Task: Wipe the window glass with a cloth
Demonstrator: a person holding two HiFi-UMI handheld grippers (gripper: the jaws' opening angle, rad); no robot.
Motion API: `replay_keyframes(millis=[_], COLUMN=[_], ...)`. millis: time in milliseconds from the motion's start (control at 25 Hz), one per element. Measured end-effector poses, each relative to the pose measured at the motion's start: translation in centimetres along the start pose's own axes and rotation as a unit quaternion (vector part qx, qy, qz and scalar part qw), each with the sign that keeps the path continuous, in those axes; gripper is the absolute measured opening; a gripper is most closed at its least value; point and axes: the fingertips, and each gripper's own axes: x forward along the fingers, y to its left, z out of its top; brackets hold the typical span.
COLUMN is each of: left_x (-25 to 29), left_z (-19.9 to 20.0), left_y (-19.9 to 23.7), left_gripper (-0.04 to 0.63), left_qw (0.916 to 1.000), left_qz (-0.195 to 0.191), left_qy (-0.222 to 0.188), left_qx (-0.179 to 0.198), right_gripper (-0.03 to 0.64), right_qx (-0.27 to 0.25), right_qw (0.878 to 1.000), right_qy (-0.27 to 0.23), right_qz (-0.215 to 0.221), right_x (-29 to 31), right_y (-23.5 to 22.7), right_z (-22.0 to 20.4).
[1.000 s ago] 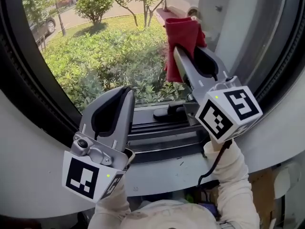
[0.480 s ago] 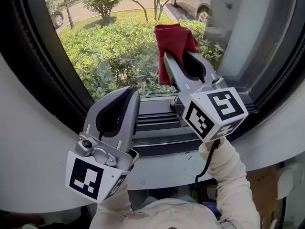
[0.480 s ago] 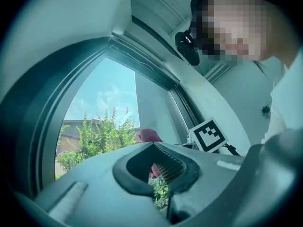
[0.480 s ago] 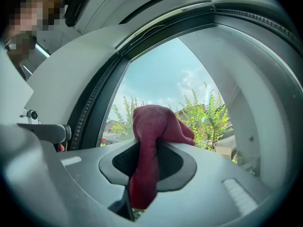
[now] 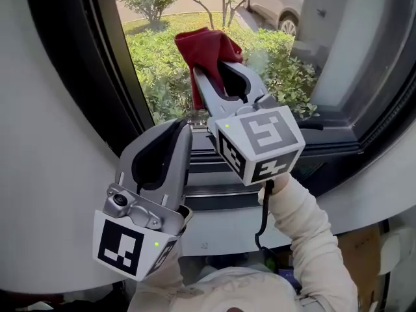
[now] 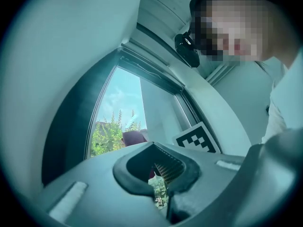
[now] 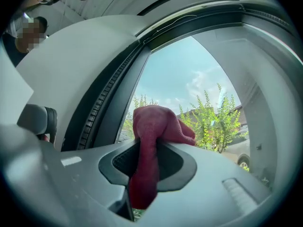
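Observation:
A red cloth [image 5: 207, 47] is bunched at the tips of my right gripper [image 5: 209, 70], which is shut on it and holds it against the window glass [image 5: 273, 57]. In the right gripper view the cloth [image 7: 155, 129] sticks out past the jaws and hangs down through their gap. My left gripper [image 5: 174, 127] is lower and to the left, near the window's bottom track, shut with nothing in it. From the left gripper view the cloth [image 6: 135, 137] and the right gripper's marker cube [image 6: 199, 139] show just beyond its closed jaws.
A thick black window frame [image 5: 107, 64] runs down the left of the glass. The sill tracks [image 5: 208, 187] lie under both grippers. A pale pillar [image 5: 351, 38] stands right of the pane. Outside are bushes [image 5: 166, 64] and a parked car [image 5: 276, 5].
My right gripper has slid the red cloth leftward across the glass, from near the right pillar towards the left frame. The left gripper has stayed put.

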Motion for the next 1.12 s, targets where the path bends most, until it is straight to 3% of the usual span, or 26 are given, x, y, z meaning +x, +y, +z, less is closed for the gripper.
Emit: replay_keyframes(millis=[200,400,1120], left_x=[-0.8,-0.6,5.7], left_z=[0.7,1.2,0.0], left_y=[0.7,-0.2,-7.1], left_gripper=[0.000,0.002,0.002], left_qw=[1.0000,1.0000,0.9986], left_qz=[0.005,0.004,-0.053], left_qy=[0.004,0.005,-0.005], left_qx=[0.001,0.002,-0.007], right_gripper=[0.112,0.110,0.112], right_qx=[-0.023,-0.037,-0.003], right_qw=[0.999,0.999,0.996], right_qy=[0.012,0.014,0.015], right_qz=[0.021,0.018,-0.092], right_x=[1.6,0.4,-9.8], right_y=[2.8,1.5,-14.7], right_z=[0.2,0.6,0.4])
